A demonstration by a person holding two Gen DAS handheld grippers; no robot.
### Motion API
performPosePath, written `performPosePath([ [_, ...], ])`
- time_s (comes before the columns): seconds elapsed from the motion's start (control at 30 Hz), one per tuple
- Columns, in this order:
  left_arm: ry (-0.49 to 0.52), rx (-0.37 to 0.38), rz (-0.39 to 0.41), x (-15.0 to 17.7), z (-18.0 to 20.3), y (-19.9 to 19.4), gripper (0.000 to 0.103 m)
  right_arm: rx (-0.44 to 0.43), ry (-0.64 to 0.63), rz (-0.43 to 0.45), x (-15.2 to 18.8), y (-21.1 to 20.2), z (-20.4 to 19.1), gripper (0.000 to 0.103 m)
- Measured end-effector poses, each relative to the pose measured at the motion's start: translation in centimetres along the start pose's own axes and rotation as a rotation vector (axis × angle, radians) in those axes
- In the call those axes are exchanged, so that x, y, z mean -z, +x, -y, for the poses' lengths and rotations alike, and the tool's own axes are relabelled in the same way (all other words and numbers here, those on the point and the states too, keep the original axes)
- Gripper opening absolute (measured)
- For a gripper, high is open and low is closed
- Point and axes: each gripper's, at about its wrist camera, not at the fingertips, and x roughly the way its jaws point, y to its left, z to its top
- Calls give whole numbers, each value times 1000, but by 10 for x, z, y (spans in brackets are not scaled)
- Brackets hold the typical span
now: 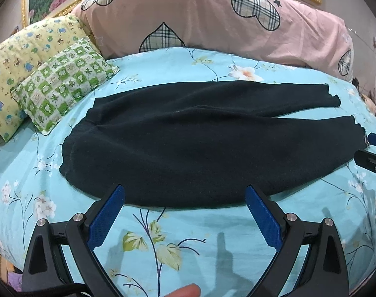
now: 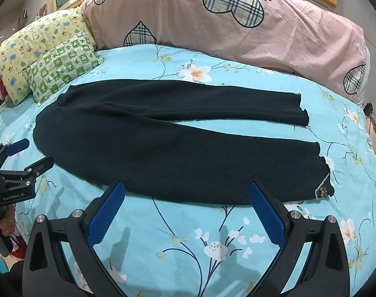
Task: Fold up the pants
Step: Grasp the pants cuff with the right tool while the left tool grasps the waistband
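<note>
Both hand-held grippers hover near pants.

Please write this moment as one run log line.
pants: flat, unfolded | left gripper: open, empty | right gripper: open, empty

Black pants, turquoise floral sheet

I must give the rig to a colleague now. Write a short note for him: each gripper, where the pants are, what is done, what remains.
Left gripper: open, empty, at the near edge of the pants, waist side.
Right gripper: open, empty, at the same edge, nearer the leg ends.
The pants lie flat on the blue floral sheet, waist toward the green pillow, legs spread slightly apart.
Done: spread out only.
Left: every fold.
</note>
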Motion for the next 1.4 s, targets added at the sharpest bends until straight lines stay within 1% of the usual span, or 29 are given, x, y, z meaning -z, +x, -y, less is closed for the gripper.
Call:
performPosePath([
  [0.07, -5, 6, 3, -3, -1, 0, 98, 1, 1, 0, -1, 0, 3, 100],
  [0.2, -19, -5, 17, -12, -4, 1, 98, 3, 7, 3, -5, 1, 8, 100],
  [0.33, -31, 4, 25, -25, -5, 3, 98, 6, 8, 8, -10, 2, 14, 100],
  [0.43, -26, 28, -12, -36, -2, 12, 100, 17, 3, 8, -15, 3, 21, 100],
  [0.47, -30, 49, -18, -41, -2, 14, 100, 20, 5, 8, -18, 4, 24, 100],
  [0.5, -28, 50, -9, -46, -2, 15, 100, 22, 8, 10, -21, 5, 27, 100],
  [0.57, 22, 36, 54, -56, 4, 12, 100, 21, 17, 12, -28, 6, 34, 100],
  [0.6, 47, 26, 62, -61, 7, 13, 100, 21, 19, 14, -31, 7, 38, 100],
  [0.63, 61, 31, 61, -67, 10, 15, 99, 23, 19, 14, -34, 8, 41, 100],
  [0.7, 52, 59, 48, -80, 9, 20, 99, 39, 11, 15, -44, 12, 49, 100],
  [0.77, 45, 59, 49, -94, 9, 26, 98, 54, 4, 16, -51, 15, 55, 100],
  [0.9, 17, -3, 143, -121, 10, 30, 98, 75, -4, 18, -68, 24, 72, 100],
  [0.93, 11, -7, 152, -128, 11, 34, 98, 80, -6, 18, -72, 26, 77, 100],
  [1.0, 8, 20, 147, -146, 11, 45, 98, 90, -6, 18, -82, 32, 90, 100],
  [1.03, 24, 30, 146, -155, 14, 51, 97, 96, -5, 17, -88, 36, 97, 100],
  [1.07, 43, 41, 143, -162, 17, 56, 93, 102, -3, 14, -92, 40, 104, 100],
  [1.1, 82, 73, 133, -170, 21, 64, 90, 107, 1, 11, -97, 44, 111, 100],
  [1.13, 125, 99, 115, -178, 27, 72, 90, 109, 6, 7, -101, 48, 120, 100],
  [1.27, 221, 135, 88, -196, 44, 103, 90, 103, 48, -13, -116, 66, 153, 100],
  [1.4, 260, 185, 60, -211, 54, 131, 90, 91, 107, -30, -127, 84, 186, 100],
])
